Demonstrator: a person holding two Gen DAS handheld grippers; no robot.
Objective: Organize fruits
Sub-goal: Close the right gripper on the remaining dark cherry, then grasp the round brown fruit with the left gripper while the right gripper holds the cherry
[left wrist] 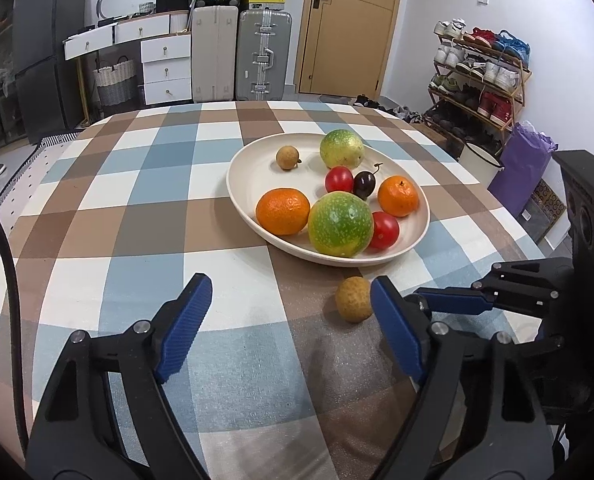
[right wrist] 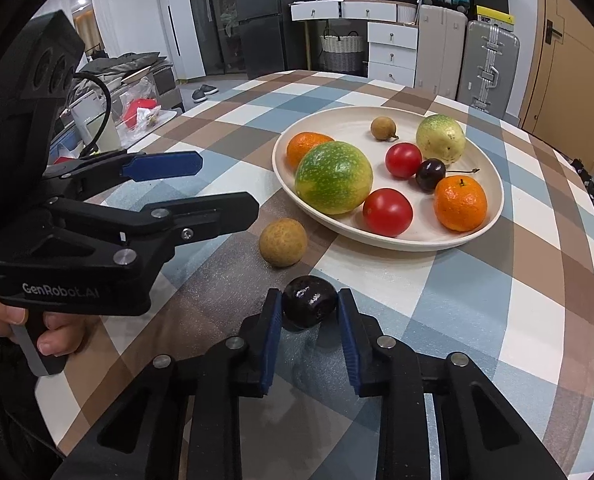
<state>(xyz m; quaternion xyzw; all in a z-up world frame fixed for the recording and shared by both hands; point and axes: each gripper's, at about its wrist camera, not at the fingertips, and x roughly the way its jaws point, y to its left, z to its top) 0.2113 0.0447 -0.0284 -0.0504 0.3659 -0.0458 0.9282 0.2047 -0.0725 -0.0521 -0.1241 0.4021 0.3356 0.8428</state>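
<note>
A cream plate on the checked tablecloth holds two green fruits, two oranges, two red tomatoes, a dark cherry and a small brown longan. A second longan lies on the cloth just in front of the plate. My left gripper is open and empty, its right finger beside this longan; it also shows in the right wrist view. My right gripper is shut on a dark cherry, low over the cloth; in the left wrist view the cherry is hidden.
The round table's edge curves close on the left and right. Behind it stand suitcases, white drawers, a door and a shoe rack. A black cable hangs at the left.
</note>
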